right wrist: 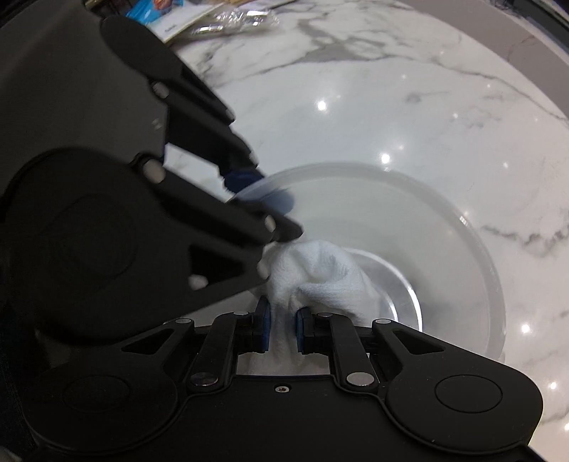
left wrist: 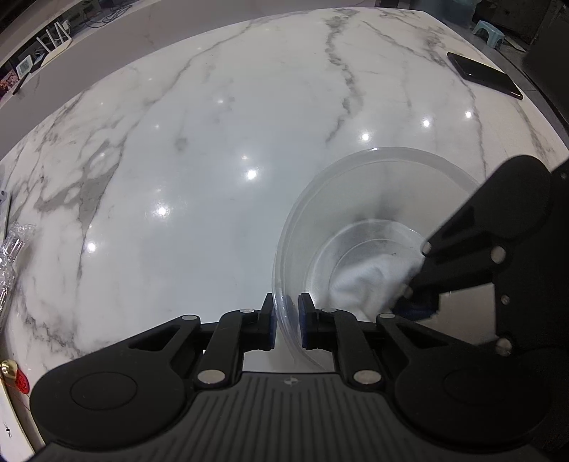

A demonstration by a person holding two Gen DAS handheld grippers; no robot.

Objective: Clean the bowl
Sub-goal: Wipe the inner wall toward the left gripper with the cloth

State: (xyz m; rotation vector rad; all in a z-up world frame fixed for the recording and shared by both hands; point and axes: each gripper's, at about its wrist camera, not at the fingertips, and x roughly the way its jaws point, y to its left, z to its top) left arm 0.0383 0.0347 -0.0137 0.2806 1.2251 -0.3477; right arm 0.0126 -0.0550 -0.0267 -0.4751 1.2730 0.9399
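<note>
A clear plastic bowl (left wrist: pixel 359 199) stands on the white marble table (left wrist: pixel 213 142). My left gripper (left wrist: pixel 286 321) is shut on the bowl's near rim, one blue pad outside the wall and one inside. A white cloth (left wrist: pixel 366 284) lies bunched on the bowl's bottom. My right gripper (left wrist: pixel 414 302) reaches into the bowl from the right and is shut on that cloth. In the right wrist view the right gripper (right wrist: pixel 282 328) pinches the white cloth (right wrist: pixel 320 273) inside the bowl (right wrist: pixel 444 227), and the left gripper (right wrist: pixel 256 184) clamps the rim at the upper left.
A black phone (left wrist: pixel 483 74) lies near the table's far right edge. Crinkled clear plastic wrap (left wrist: pixel 9 263) sits at the left edge, seen also as plastic wrap (right wrist: pixel 231 19) beside printed paper (right wrist: pixel 177 25). A small stool (left wrist: pixel 489 30) stands beyond the table.
</note>
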